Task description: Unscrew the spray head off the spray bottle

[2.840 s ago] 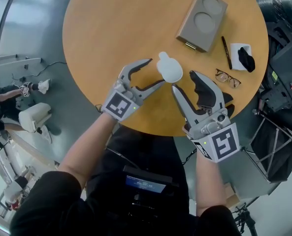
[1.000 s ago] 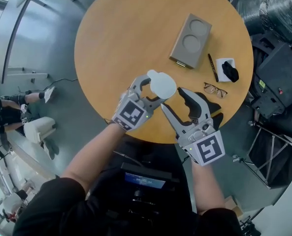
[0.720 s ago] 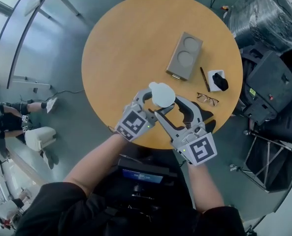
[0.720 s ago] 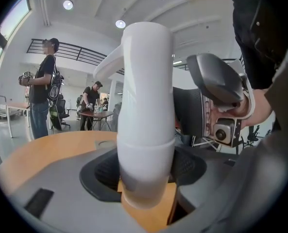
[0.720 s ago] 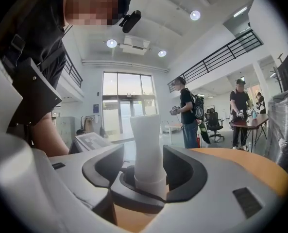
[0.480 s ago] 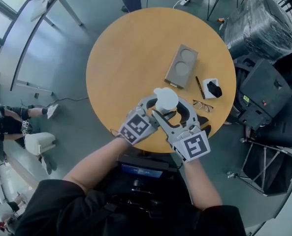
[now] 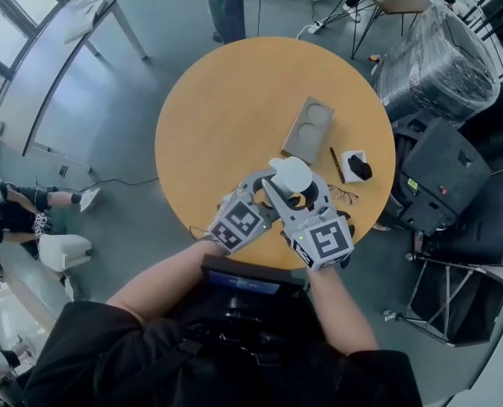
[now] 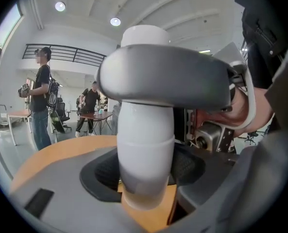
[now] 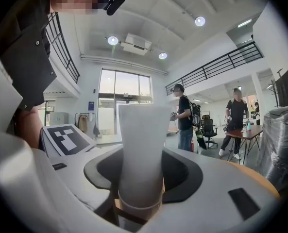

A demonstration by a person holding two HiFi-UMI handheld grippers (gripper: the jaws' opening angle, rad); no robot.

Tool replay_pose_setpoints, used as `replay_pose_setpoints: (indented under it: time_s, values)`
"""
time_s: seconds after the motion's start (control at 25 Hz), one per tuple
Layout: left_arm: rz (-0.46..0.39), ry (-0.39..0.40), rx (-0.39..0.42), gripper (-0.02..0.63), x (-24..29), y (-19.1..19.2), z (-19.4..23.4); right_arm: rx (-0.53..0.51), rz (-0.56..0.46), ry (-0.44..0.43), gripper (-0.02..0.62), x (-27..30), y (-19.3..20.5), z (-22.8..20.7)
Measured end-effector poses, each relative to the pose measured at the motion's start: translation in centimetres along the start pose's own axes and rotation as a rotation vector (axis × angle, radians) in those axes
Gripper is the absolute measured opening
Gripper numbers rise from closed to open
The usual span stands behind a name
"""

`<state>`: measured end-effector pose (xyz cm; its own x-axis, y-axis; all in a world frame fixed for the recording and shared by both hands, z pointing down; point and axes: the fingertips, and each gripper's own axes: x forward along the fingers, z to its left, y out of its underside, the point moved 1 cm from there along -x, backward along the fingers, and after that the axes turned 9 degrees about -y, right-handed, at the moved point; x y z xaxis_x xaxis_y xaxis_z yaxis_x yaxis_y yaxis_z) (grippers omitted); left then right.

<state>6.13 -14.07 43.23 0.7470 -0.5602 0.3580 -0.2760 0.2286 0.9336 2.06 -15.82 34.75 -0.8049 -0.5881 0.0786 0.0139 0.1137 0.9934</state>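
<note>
Now holding the white plastic spray bottle (image 8: 146, 149) up above the round wooden table (image 7: 226, 117). Pinching the bottle's body in the left gripper (image 7: 265, 188), pads pressed on both sides. Gripping the white spray head (image 7: 291, 175) higher up in the right gripper (image 7: 297, 195), having just narrowed its jaws onto the neck.

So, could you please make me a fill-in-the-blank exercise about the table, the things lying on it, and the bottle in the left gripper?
1. The top of the table is ____ in shape.
2. The grey tray has ____ circular hollows.
3. The spray bottle between the jaws of the left gripper is ____ in colour.
4. Beside the pen lies a pair of ____.
Missing words: round; two; white; glasses.
</note>
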Motion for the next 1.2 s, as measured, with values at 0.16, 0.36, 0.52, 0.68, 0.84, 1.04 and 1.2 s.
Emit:
replay_pose_setpoints:
  time_s: [0.16, 0.36, 0.52, 0.68, 0.84, 1.04, 1.2]
  values:
    - [-0.056, 0.05, 0.006, 0.302, -1.3, -1.4, -0.3, -0.011, -0.056, -0.058, 0.224, -0.3, -1.9, 0.8]
    - [-0.104, 0.141, 0.016, 0.302, -2.2, -2.3, -1.0, -0.009, -0.083, -0.14, 0.222, -0.8, -3.0, 1.8]
    - [-0.115, 0.208, 0.024, 0.301, -2.9, -2.6, -1.4, 0.008, -0.095, -0.206, 0.221, -0.9, -3.6, 2.4]
    - [-0.12, 0.274, 0.033, 0.301, -3.3, -2.8, -2.0, 0.015, -0.098, -0.29, 0.221, -1.2, -3.9, 3.0]
    - [-0.134, 0.382, 0.036, 0.301, -3.9, -3.3, -2.9, 0.026, -0.11, -0.395, 0.221, -1.7, -4.5, 3.8]
    - [-0.134, 0.601, 0.053, 0.299, -6.0, -3.7, -4.8, 0.07, -0.127, -0.594, 0.21, -2.8, -5.4, 5.8]
    - [-0.137, 0.656, 0.069, 0.299, -6.4, -4.1, -5.3, 0.079, -0.151, -0.675, 0.218, -3.3, -6.0, 6.1]
